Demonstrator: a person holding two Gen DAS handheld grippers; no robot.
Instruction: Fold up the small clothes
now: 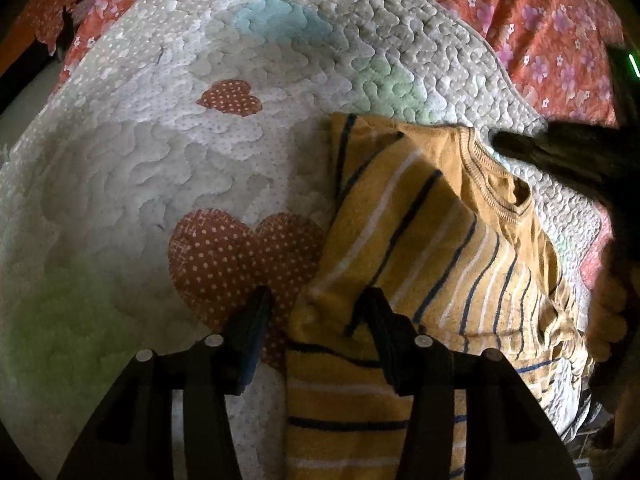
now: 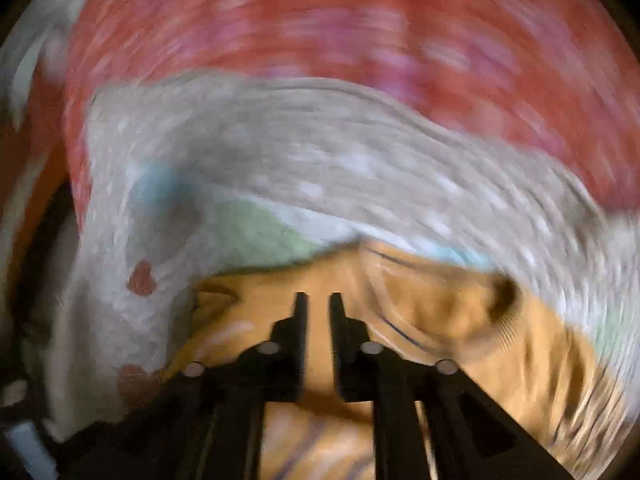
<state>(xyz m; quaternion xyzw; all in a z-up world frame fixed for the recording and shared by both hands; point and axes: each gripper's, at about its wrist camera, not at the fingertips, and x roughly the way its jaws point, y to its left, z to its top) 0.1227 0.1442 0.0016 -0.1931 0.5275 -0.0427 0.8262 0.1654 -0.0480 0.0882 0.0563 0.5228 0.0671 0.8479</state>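
Note:
A small mustard-yellow shirt [image 1: 436,248] with white and navy stripes lies partly folded on a quilted mat [image 1: 168,168], its collar at the upper right. My left gripper [image 1: 318,300] is open above the shirt's left folded edge, one finger over a red heart patch, the other over the cloth. In the blurred right wrist view, my right gripper [image 2: 319,300] hovers over the shirt [image 2: 460,320] near its collar, jaws a narrow gap apart with nothing between them. The right gripper shows as a dark shape in the left wrist view [image 1: 560,148].
The mat has red heart patches [image 1: 230,98] and pastel patches. A red flowered bedsheet [image 1: 552,32] lies under and beyond the mat. A person's hand [image 1: 608,312] is at the right edge.

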